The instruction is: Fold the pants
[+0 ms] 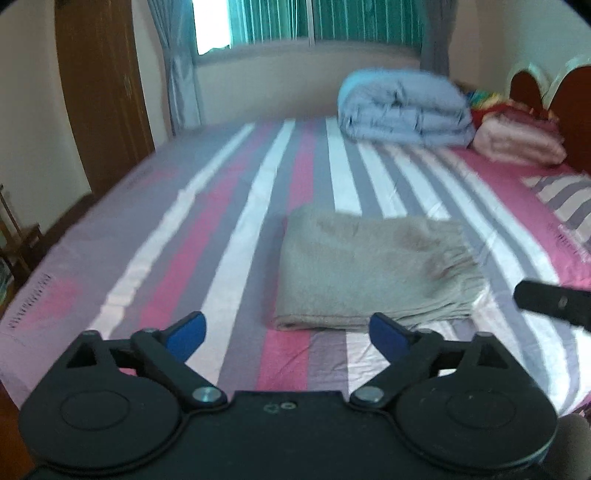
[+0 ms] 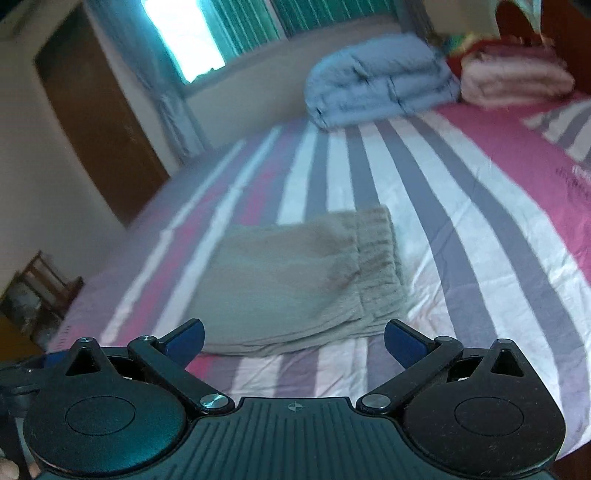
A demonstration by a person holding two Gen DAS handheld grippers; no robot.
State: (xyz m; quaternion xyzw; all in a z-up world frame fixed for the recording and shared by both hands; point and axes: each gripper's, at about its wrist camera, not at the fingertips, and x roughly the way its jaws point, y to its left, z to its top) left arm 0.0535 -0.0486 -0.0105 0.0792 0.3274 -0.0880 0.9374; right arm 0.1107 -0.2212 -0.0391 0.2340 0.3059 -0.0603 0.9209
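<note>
Both pictures are a bit blurry, so small marks on the cloth are hard to read. The room's edges bend and are cut off. A brown headboard (image 1: 576, 110) shows only in part at the right. Some colourful cloth behind the pink stack is too fuzzy to tell what it is. In the left view a black piece (image 1: 550, 302) pokes in from the right edge; most of it is cut off, and it looks like part of the other gripper. At the low left corner of the right view, a little bit of a hand (image 2: 9, 470) peeks in.

The pants (image 1: 373, 269) lie folded in a neat grey block on the striped bed (image 1: 166, 258). They sit just ahead of the left gripper (image 1: 288, 334), a bit to its right, and nothing touches them. In the right view the pants (image 2: 303, 280) lie just ahead of the right gripper (image 2: 293, 341) too, a bit to its left.

Both grippers are spread wide and hold nothing. Their blue pads (image 1: 186, 334) are well apart, with only bed sheet between them.

There is one pair of pants, one bed, two grippers, one blue folded blanket (image 1: 402, 107), one pink stack (image 1: 517, 142), one striped pillow (image 1: 565, 203), one brown door (image 1: 103, 92) and one window (image 1: 306, 18).
</note>
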